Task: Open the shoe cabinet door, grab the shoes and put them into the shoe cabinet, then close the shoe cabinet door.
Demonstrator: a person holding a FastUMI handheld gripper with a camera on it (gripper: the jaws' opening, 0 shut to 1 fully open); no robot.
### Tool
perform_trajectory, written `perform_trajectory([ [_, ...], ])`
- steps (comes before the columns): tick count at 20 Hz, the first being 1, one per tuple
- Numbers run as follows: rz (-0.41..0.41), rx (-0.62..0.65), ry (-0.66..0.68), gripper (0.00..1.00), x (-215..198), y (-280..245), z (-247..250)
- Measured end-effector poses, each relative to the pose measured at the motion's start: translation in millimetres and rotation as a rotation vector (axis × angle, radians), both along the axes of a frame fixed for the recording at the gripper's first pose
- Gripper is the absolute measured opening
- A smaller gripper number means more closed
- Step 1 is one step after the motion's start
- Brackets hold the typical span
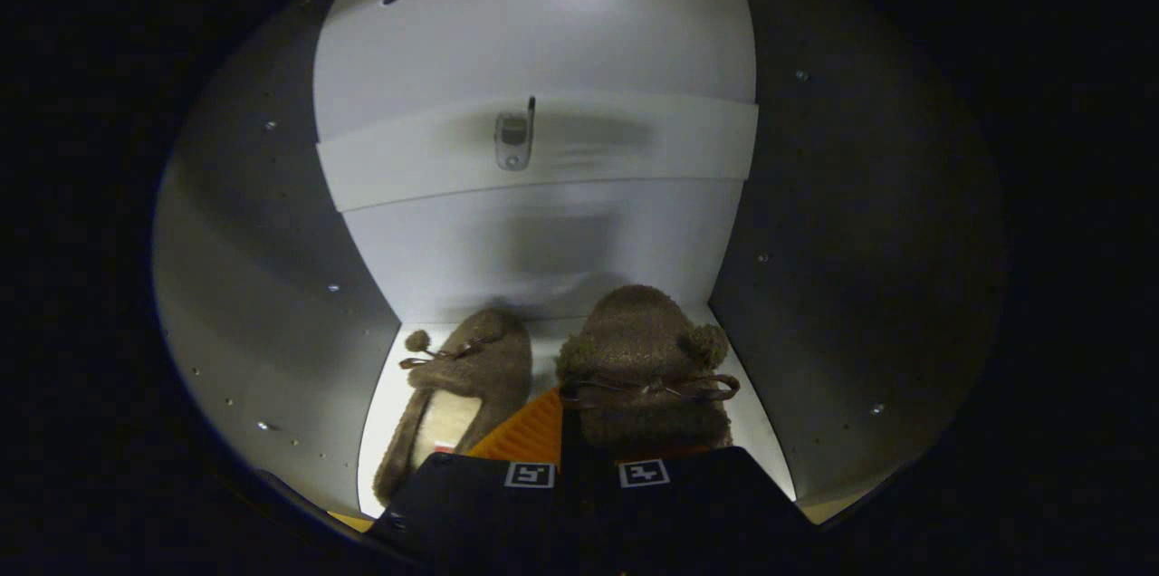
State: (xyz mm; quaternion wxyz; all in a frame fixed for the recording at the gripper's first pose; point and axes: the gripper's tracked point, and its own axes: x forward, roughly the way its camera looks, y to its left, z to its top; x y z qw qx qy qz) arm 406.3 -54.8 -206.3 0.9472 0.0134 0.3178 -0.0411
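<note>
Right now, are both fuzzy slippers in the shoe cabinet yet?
Nearly. The left slipper already lies on the cabinet floor, so the door must be open. The gripper, fingers nearly together, appears clamped on the right slipper, low inside. Left: release it, back out, close the door.

Cabinet interior (272, 304): two slippers on its floor — side by side, near the back wall.
Left slipper (462, 395): beyond the fingers.
Right slipper (647, 372): just ahead of the gripper (587, 458) — fingers close together.
</note>
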Motion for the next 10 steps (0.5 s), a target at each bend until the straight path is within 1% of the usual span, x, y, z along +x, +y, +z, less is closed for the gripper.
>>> perform_trajectory([
  [3, -0.005, 0.001, 0.043, 0.11, 17, -4, -27],
  [5, 0.014, -0.017, 0.066, 0.11, 24, 0, -41],
  [6, 0.027, -0.029, 0.065, 0.11, 26, 3, -45],
  [10, 0.033, -0.048, 0.074, 0.11, 22, 2, -48],
])
